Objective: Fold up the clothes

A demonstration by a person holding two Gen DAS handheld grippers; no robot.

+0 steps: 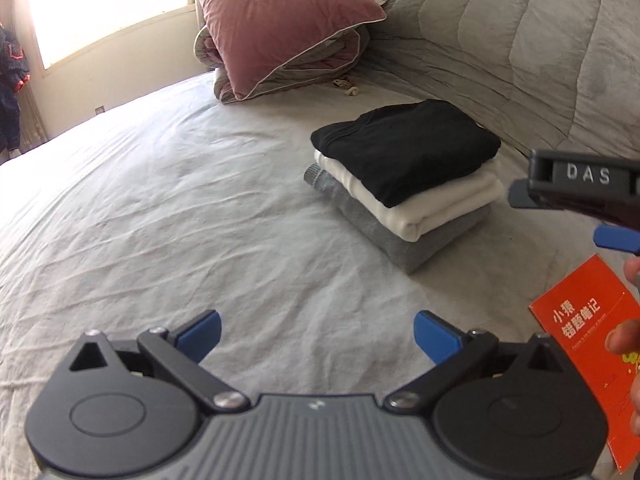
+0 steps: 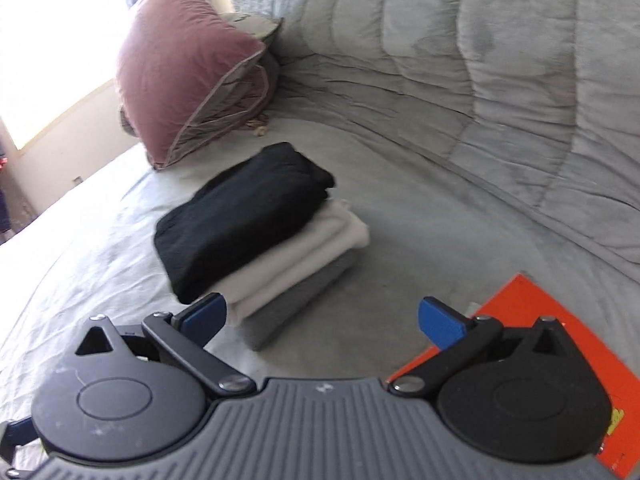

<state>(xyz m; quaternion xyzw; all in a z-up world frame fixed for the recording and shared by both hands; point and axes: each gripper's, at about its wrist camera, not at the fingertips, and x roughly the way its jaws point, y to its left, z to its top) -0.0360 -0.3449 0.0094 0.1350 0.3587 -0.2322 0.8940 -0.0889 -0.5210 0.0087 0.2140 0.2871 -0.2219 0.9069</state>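
A stack of three folded garments lies on the bed: a black one [image 1: 408, 148] on top, a cream one [image 1: 444, 208] under it and a grey one [image 1: 416, 248] at the bottom. The stack also shows in the right wrist view, black [image 2: 240, 220], cream [image 2: 304, 256], grey [image 2: 296, 304]. My left gripper [image 1: 318, 340] is open and empty over bare sheet, in front and left of the stack. My right gripper [image 2: 322, 324] is open and empty just in front of the stack; it also shows at the right edge of the left wrist view [image 1: 580, 216].
A pink pillow [image 1: 280, 24] on a folded quilt sits at the head of the bed. A grey quilted headboard [image 1: 520, 40] curves behind the stack. An orange booklet [image 1: 592, 352] lies on the sheet at right, by a hand. A bright window [image 1: 100, 0] is far left.
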